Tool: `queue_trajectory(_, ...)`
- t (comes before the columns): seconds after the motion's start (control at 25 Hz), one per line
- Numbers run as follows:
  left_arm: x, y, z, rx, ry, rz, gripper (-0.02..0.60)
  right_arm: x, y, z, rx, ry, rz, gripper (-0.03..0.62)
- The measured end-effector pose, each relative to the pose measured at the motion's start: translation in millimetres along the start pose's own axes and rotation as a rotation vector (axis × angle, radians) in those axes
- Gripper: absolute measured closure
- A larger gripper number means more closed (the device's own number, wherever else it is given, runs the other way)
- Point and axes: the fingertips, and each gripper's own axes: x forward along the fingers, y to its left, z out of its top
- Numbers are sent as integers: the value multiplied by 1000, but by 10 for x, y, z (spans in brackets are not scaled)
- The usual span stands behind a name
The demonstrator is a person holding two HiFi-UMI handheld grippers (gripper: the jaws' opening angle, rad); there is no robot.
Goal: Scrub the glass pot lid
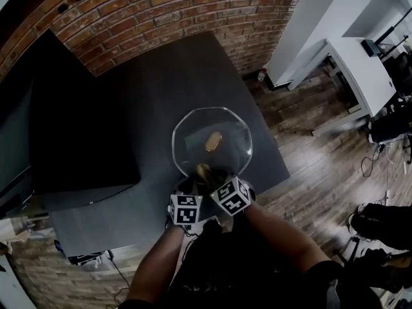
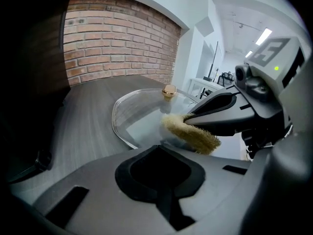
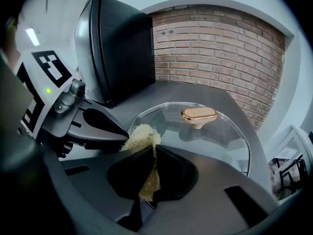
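Observation:
The glass pot lid (image 1: 228,131) lies flat on the dark table (image 1: 193,69), its gold knob (image 1: 214,141) pointing up. The knob (image 3: 198,114) also shows in the right gripper view. My right gripper (image 1: 209,176) is shut on a yellowish scrub pad (image 3: 142,136), which rests on the lid's near rim. The pad (image 2: 190,133) sticks out of the right gripper (image 2: 188,119) in the left gripper view. My left gripper (image 1: 192,185) sits just left of it, jaws shut. Its tips (image 3: 123,133) reach the lid's (image 2: 142,116) near edge beside the pad; nothing shows between them.
A large black box-shaped appliance (image 1: 84,134) stands on the table's left half, close to the lid. A brick wall (image 1: 161,11) runs behind the table. The table's right edge (image 1: 270,140) drops to a wooden floor, with a white desk (image 1: 351,69) beyond.

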Motion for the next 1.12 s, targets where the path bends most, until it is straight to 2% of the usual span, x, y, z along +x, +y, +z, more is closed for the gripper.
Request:
queue_trajectory(0.36,6,-11,-4,5,7,18,549,-45,-189,-1,-28,2,19,569)
queue_trajectory(1.12,30,10,8,-7,10,42,549,-189,-968,-92,8,-5,-45,569)
